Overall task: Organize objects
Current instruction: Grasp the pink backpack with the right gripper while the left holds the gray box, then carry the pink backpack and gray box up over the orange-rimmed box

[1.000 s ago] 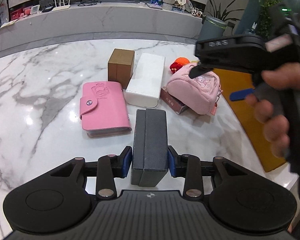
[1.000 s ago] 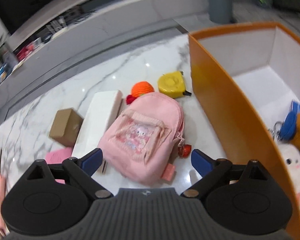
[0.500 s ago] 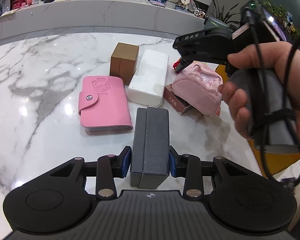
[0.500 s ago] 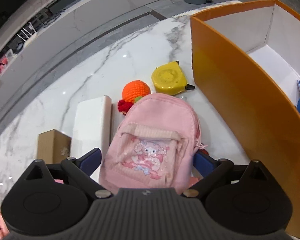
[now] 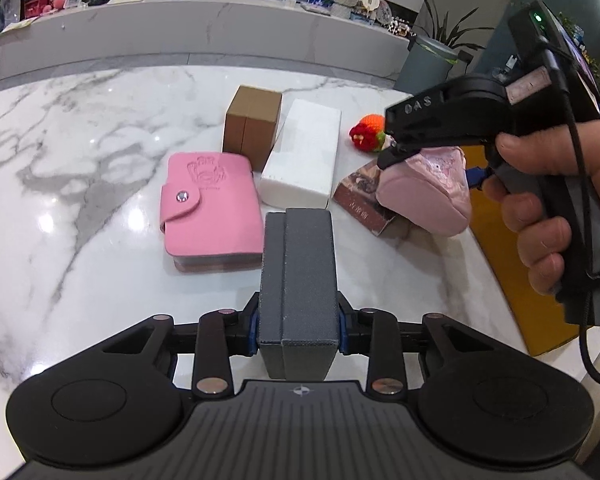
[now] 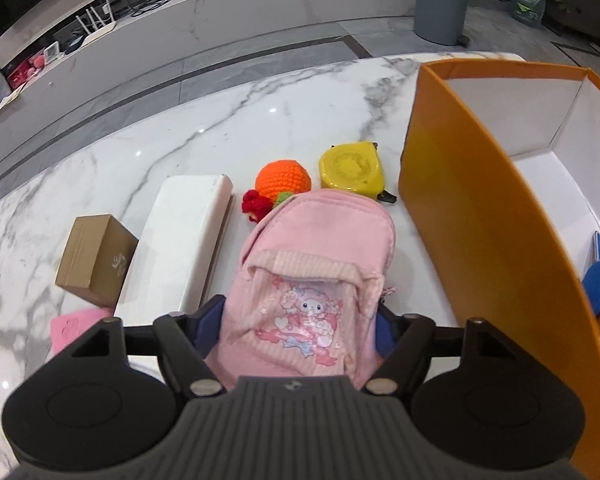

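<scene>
While the left claw (image 5: pixel 299 330) is clamped tight on the grey case (image 5: pixel 298 280) just above the marble tabletop (image 5: pixel 80 184), the right claw (image 6: pixel 300 328) is closing around the small pink backpack (image 6: pixel 312 280), which lies on the tabletop beside the orange box (image 6: pixel 480 216). The backpack is soft and half-rests on a book (image 5: pixel 364 200), so the pads may squash the fabric and slip, or it may sag and catch the box wall when lifted

Grey case (image 5: pixel 298 280) clamped; pink backpack (image 6: pixel 312 276) squeezed.
</scene>
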